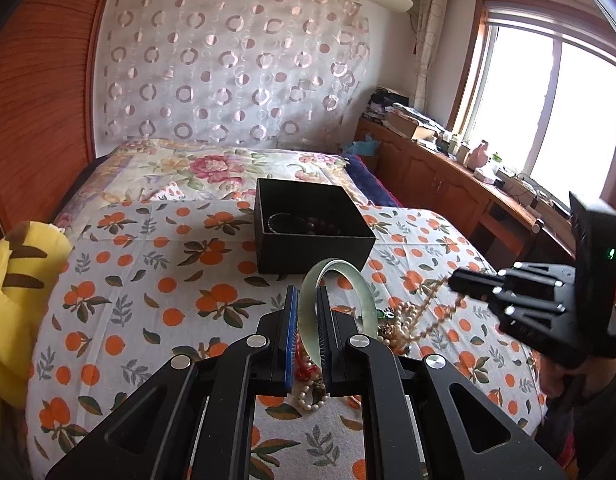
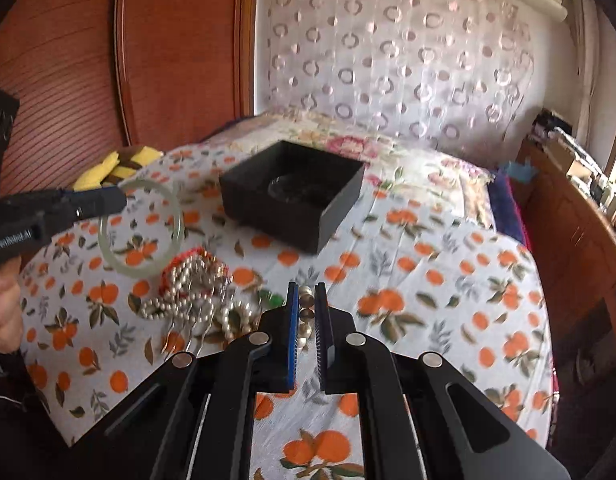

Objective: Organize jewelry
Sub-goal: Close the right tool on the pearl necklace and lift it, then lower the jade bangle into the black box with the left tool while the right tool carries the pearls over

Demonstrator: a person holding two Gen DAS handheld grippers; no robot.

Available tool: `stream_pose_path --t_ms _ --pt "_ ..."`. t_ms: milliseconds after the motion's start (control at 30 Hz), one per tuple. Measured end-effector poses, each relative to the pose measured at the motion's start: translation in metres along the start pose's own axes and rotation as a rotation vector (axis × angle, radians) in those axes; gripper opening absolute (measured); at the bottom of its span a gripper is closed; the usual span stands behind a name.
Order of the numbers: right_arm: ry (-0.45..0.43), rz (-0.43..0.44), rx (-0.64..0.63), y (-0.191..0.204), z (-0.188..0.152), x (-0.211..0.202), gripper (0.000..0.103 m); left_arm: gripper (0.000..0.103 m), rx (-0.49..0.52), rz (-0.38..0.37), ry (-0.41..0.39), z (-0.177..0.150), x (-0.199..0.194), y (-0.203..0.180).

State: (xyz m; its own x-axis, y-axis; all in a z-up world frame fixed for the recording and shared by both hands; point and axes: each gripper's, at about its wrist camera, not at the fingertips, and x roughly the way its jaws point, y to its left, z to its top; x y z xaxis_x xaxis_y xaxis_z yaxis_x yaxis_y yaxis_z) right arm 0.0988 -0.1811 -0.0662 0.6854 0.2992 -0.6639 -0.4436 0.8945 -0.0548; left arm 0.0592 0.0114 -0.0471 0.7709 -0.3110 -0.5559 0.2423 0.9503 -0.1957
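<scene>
Left claw (image 1: 308,300) clamped on jade bangle (image 1: 340,300), above the bed (image 1: 147,280) near black box (image 1: 312,224). Right claw (image 2: 306,300) pinches pearl strand (image 2: 303,316); trailing beads could snag jewelry pile (image 2: 191,284), dragging it.

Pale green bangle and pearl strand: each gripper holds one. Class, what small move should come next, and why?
Probably carry the pale green bangle, clamped in the left gripper, forward over the open black box and drop it in. The box already holds a few pieces. The right gripper has a pearl strand pinched, trailing from the jewelry pile, so it could follow.
</scene>
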Motion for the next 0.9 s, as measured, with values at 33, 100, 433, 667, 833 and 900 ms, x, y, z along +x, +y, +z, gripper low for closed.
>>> stream_pose_path --t_ms 33,100,433,667,833,900 --pt "-0.01 -0.006 0.0 -0.002 0.004 -0.003 0.009 0.008 0.0 0.001 -0.002 0.001 0.0 0.0" --pt "-0.026 -0.013 0.002 -0.005 0.01 -0.009 0.009 0.008 0.007 0.004 -0.01 0.003 -0.002 0.0" --pt "-0.115 -0.057 -0.01 -0.02 0.046 -0.034 0.009 0.008 0.026 0.008 -0.044 0.02 -0.005 -0.003" --pt "-0.153 -0.073 -0.013 -0.026 0.064 -0.043 0.008 0.008 0.035 0.008 -0.05 0.029 -0.003 -0.005" --pt "-0.167 -0.071 -0.019 -0.03 0.078 -0.044 0.009 0.008 0.039 0.014 -0.05 0.034 0.0 -0.005" --pt "-0.177 -0.067 -0.022 -0.032 0.085 -0.045 0.009 0.008 0.034 0.012 -0.051 0.037 0.002 -0.002"
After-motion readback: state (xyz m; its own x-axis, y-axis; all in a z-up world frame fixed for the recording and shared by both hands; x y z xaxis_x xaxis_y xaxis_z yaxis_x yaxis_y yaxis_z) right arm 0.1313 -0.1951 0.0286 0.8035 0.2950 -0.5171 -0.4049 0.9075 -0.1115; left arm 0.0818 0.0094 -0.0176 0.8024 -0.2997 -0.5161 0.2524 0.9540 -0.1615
